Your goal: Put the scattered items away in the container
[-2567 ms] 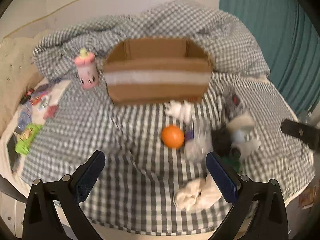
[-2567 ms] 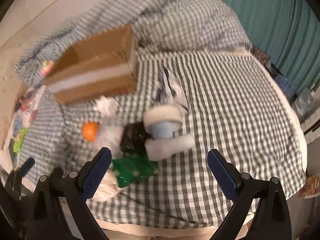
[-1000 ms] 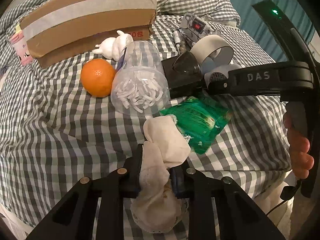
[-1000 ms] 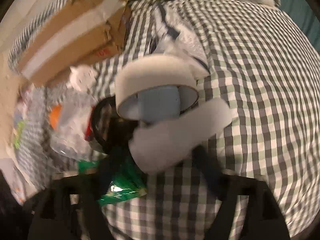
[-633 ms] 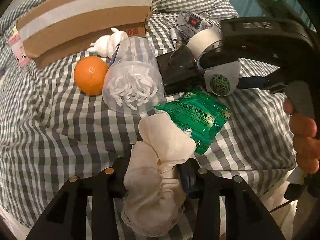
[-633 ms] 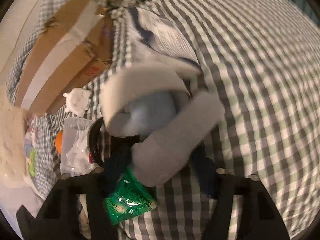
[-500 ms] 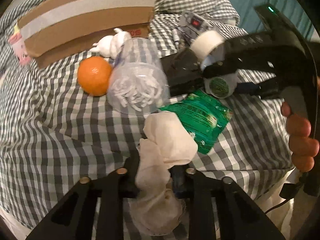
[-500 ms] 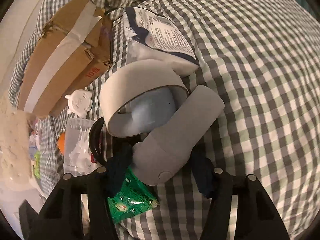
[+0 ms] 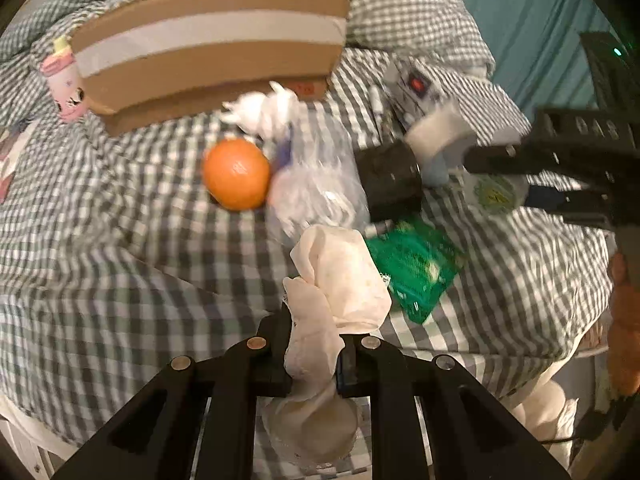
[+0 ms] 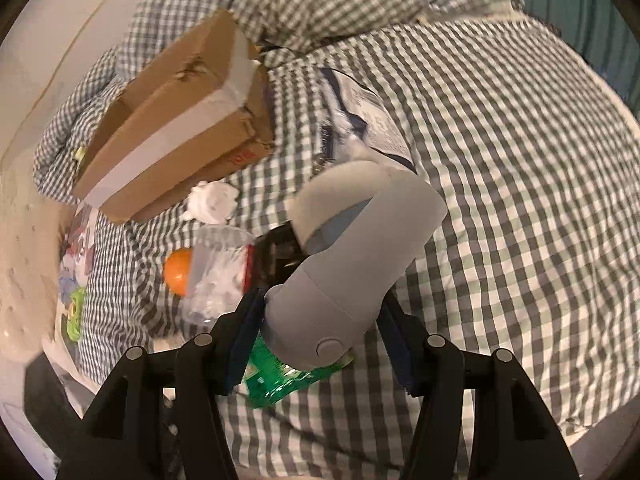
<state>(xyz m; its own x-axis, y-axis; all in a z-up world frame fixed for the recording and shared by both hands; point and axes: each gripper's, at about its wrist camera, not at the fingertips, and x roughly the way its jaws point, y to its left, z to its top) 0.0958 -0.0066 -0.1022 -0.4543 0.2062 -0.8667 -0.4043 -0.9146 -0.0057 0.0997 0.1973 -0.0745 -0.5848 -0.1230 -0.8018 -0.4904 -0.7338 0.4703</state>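
Observation:
My left gripper (image 9: 312,356) is shut on a crumpled white cloth (image 9: 336,280) and holds it above the checked bedspread. My right gripper (image 10: 320,324) is shut on a grey controller with a ring (image 10: 352,264), lifted off the bed; it also shows in the left wrist view (image 9: 440,132). The cardboard box (image 9: 208,44) lies at the back, also seen in the right wrist view (image 10: 172,136). An orange (image 9: 236,174), a clear plastic cup (image 9: 316,188), a black object (image 9: 388,180), a green packet (image 9: 416,268) and a white figurine (image 9: 264,112) lie in front of it.
A pink toy bottle (image 9: 64,80) stands left of the box. A printed pouch (image 10: 368,120) lies behind the controller. Papers and small items (image 10: 76,280) lie at the bed's left edge. A teal curtain (image 9: 532,12) hangs at the right.
My left gripper has lifted the white cloth and pulled back from the pile. My right gripper has raised the grey controller off the bed.

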